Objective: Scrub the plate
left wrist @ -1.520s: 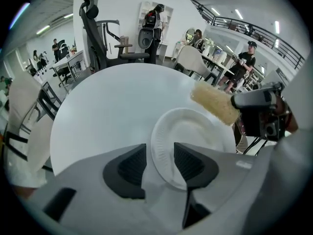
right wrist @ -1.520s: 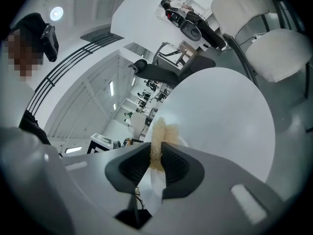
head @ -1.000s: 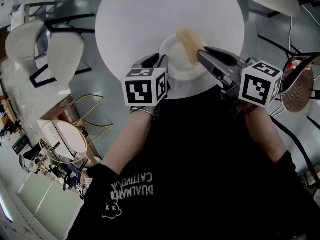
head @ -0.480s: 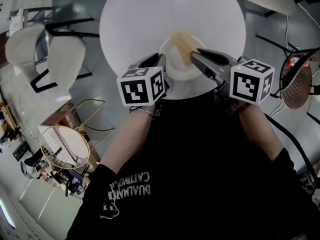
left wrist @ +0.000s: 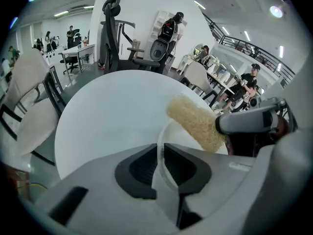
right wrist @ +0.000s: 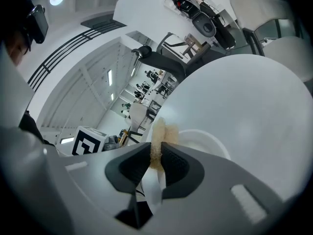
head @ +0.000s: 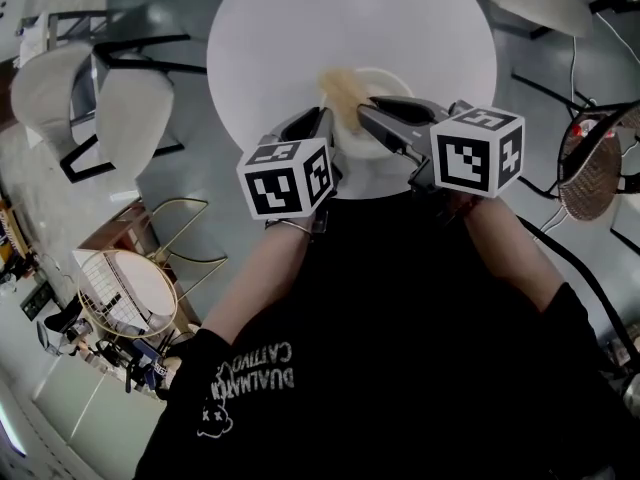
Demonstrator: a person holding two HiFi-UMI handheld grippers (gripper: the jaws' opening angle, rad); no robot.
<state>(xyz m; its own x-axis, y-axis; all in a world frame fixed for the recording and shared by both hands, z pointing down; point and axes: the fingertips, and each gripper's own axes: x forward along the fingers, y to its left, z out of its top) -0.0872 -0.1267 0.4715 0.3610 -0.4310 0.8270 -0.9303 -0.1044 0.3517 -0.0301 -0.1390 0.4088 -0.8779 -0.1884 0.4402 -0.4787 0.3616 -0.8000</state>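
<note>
Head view: plate (head: 395, 83) sits near the bench (head: 350, 18) edge closest to the person. Left gripper (head: 322, 120) is on its near-left rim. Right gripper (head: 362, 108) reaches in from the right with a tan sponge (head: 340, 86) sticking out over the plate's far-left rim.

Left gripper view: left gripper (left wrist: 159, 153) jaws have just been closing, plate (left wrist: 180, 132) rim is between them, looks pinched. Sponge (left wrist: 195, 124) lies just beyond, long axis running from the right gripper (left wrist: 244, 121) up-left across the rim.

Right gripper view: right gripper (right wrist: 157, 153) jaws pressed onto the sponge (right wrist: 161, 131), its tip poking past them. Plate (right wrist: 205, 141) is just ahead and to the right of the jaws.

My read: most of the plate face is right of the sponge tip, so the next stroke should come back that way. Right hand scrubs, left only steadies.
</note>
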